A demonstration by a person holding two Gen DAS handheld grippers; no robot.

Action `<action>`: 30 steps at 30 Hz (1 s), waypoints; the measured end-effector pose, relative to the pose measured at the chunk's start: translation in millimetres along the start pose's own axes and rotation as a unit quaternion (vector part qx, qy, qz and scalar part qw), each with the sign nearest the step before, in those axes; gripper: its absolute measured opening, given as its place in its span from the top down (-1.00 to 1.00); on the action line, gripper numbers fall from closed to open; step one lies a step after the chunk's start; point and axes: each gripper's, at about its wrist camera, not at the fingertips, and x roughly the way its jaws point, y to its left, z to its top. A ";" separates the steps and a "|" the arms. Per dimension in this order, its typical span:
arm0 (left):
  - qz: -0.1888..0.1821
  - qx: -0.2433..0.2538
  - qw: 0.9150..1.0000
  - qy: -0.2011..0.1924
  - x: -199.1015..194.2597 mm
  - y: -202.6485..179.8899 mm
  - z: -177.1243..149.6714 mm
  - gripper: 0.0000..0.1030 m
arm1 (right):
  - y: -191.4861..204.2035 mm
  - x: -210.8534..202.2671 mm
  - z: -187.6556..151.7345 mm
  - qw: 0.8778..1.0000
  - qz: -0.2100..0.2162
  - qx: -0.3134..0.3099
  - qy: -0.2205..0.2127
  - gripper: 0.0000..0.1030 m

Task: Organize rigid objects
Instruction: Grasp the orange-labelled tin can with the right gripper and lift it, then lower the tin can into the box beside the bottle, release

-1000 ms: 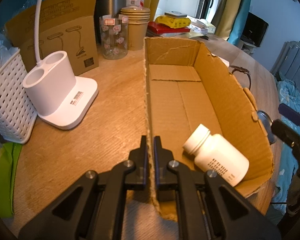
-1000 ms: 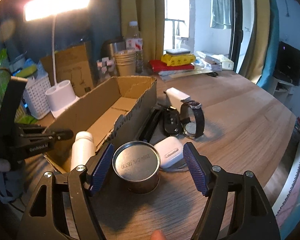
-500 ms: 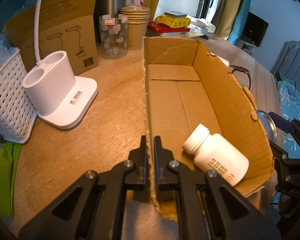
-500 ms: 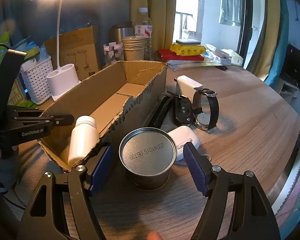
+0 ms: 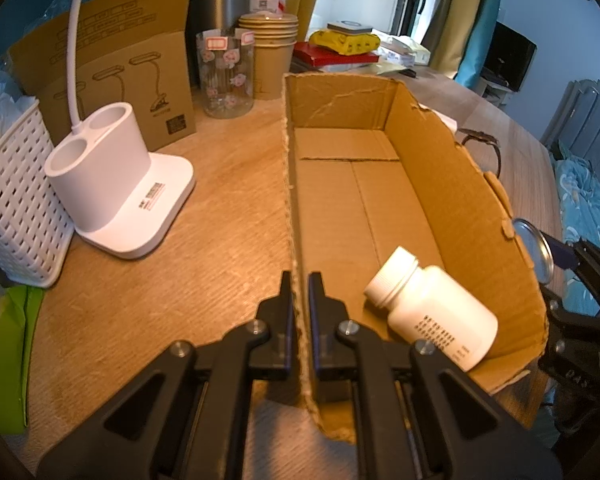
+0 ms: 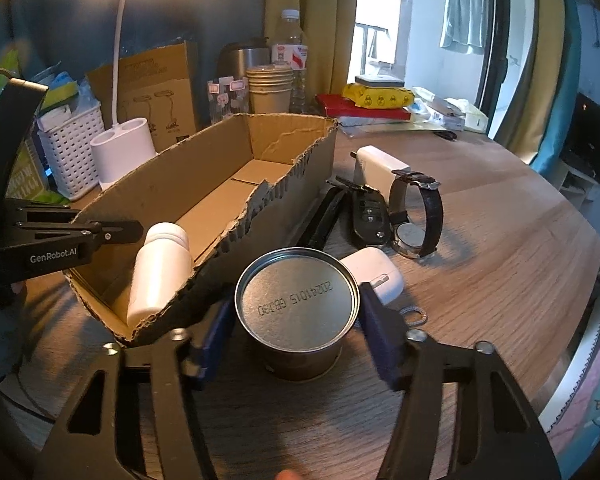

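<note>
A long open cardboard box (image 5: pixel 452 184) (image 6: pixel 204 176) lies on the wooden table. A white pill bottle (image 5: pixel 432 312) (image 6: pixel 160 272) lies on its side inside, at the near end. My left gripper (image 5: pixel 300 296) is shut on the box's left wall. My right gripper (image 6: pixel 296 320) has closed around a silver metal can (image 6: pixel 296 304) that stands on the table just outside the box; both blue pads touch its sides. The can's rim (image 5: pixel 534 250) shows past the box in the left wrist view.
A white earbud case (image 6: pixel 374 272), black car key (image 6: pixel 366 210), wristwatch (image 6: pixel 416 216) and white charger (image 6: pixel 374 164) lie right of the box. A white lamp base (image 5: pixel 116 184), white basket (image 5: pixel 12 208), jar (image 5: pixel 224 76) and paper cups (image 5: pixel 268 56) stand left and behind.
My right gripper moved forward around the can and its jaws closed from wide open onto the can's sides. The left gripper kept its hold on the box wall.
</note>
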 end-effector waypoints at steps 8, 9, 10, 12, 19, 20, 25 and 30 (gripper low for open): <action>0.000 -0.001 1.000 -0.001 0.3 -0.6 -0.2 0.85 | -5.1 -12.3 5.4 1.000 -0.004 0.007 -0.018 -0.12; -0.001 -0.001 1.000 0.000 0.3 -0.5 -0.2 0.85 | -5.7 -13.7 6.7 1.000 -0.004 0.008 -0.020 -0.12; -0.001 -0.001 1.000 -0.001 0.5 -0.6 -0.2 0.85 | -6.8 -16.4 8.1 1.000 -0.006 0.009 -0.024 -0.12; -0.001 -0.002 1.000 -0.001 0.3 -0.6 -0.3 0.85 | -8.9 -21.5 11.4 0.999 -0.008 0.011 -0.031 -0.12; -0.001 -0.003 1.000 -0.001 0.0 -1.4 -0.4 0.85 | -13.0 -42.5 24.8 0.998 -0.013 0.016 -0.060 -0.12; -0.001 -0.003 1.000 -0.001 0.0 -1.3 -0.5 0.85 | -12.2 -46.3 28.1 0.998 -0.014 0.015 -0.066 -0.12; 0.000 -0.001 1.000 -0.002 -1.1 -2.5 -0.1 0.84 | -6.9 -59.7 41.5 0.996 -0.011 0.007 -0.092 -0.12; 0.001 0.001 1.000 -0.003 -2.1 -2.8 0.2 0.84 | 2.4 -67.4 53.4 0.994 -0.004 -0.006 -0.109 -0.12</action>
